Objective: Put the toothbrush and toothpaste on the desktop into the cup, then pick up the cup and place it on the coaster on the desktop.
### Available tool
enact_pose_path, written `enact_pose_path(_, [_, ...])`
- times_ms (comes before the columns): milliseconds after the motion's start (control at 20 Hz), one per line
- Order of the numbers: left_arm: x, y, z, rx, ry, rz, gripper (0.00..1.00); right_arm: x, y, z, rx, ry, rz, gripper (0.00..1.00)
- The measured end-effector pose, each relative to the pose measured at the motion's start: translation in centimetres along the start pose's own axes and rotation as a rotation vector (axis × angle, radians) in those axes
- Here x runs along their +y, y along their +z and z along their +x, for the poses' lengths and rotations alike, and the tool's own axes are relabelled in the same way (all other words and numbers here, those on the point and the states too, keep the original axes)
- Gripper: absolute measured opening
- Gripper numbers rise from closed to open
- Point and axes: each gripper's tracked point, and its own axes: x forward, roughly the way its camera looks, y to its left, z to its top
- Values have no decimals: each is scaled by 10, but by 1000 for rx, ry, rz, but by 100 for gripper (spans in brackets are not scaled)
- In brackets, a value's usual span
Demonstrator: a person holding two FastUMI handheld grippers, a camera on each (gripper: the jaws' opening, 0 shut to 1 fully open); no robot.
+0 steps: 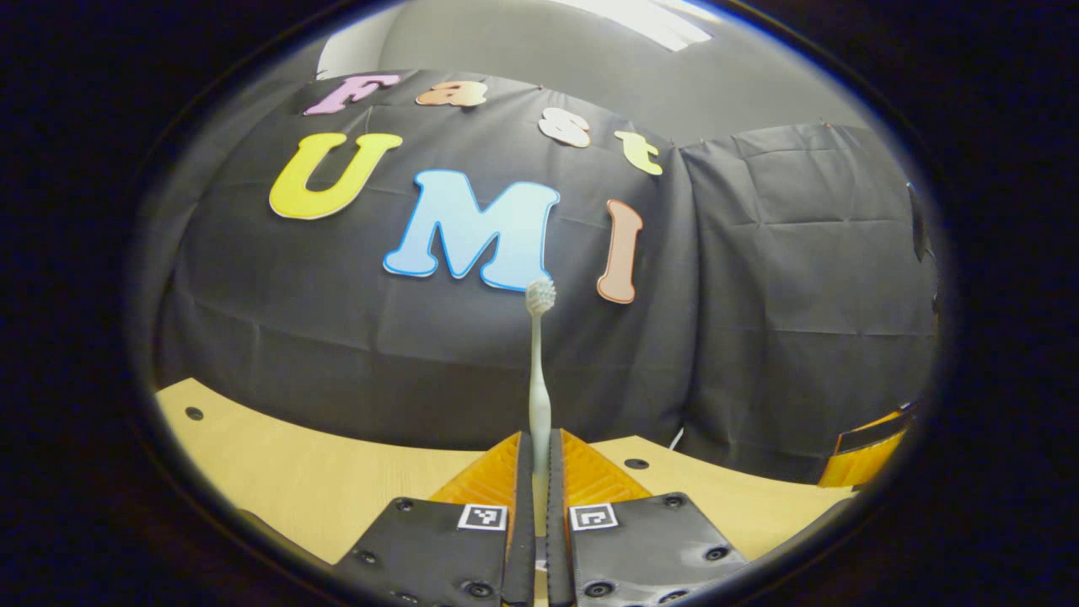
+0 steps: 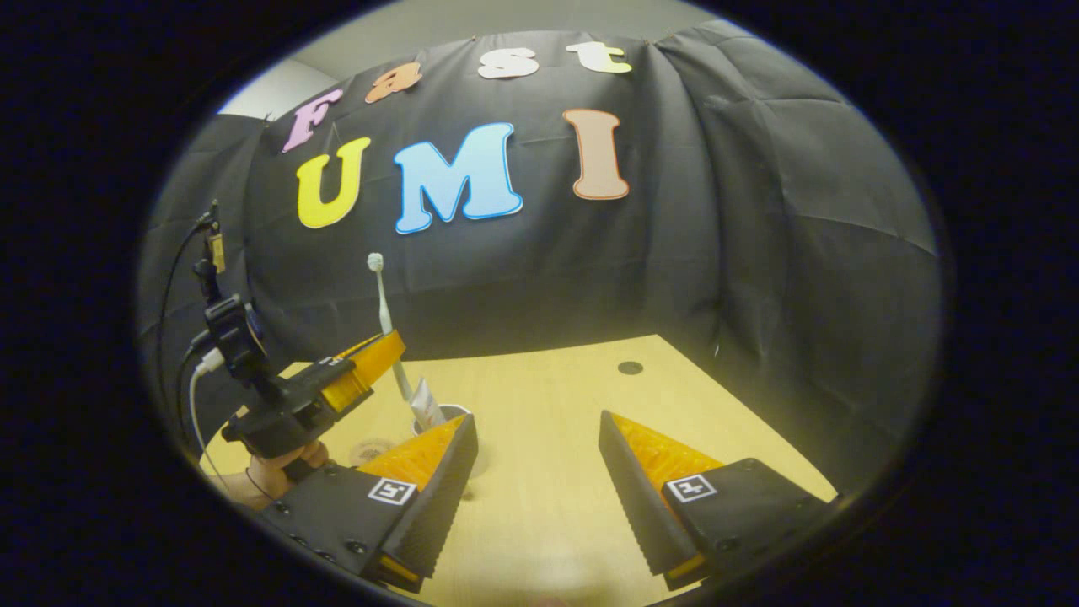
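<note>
My left gripper [image 1: 539, 472] has two dark flat mounting plates at the base, each dotted with round screw heads along the edges, and each carries a small square black-and-white fiducial marker near the inner top corner. Ribbed, wedge-shaped fingers [image 1: 493, 472] rise from the plates. In the right gripper view I see that same unit farther off: black blocky body, a black camera mount on a stalk on top, a white cable and thin black cables looping off its back, a hand [image 2: 282, 464] under it. My right gripper [image 2: 538, 455] is built the same: dark plates, screws, one square marker per side, serrated inner finger [image 2: 649, 472] faces.
</note>
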Motion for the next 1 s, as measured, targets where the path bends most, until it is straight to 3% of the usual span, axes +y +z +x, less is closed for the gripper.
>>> enact_pose_path(400, [-4,-67,7,95,3,5,12,-5,1,8,22,7,35,92])
enact_pose_path(700, [-1,-68,-1,98,21,-16,18,-4,1,8,39,16,43,92])
enact_pose_path(750, [0,-65,-3,94,23,-11,20,-4,2,8,38,16,46,92])
enact_pose_path(1000, [-2,-53,-16,101,45,-24,60,1,5,7,43,32,55,93])
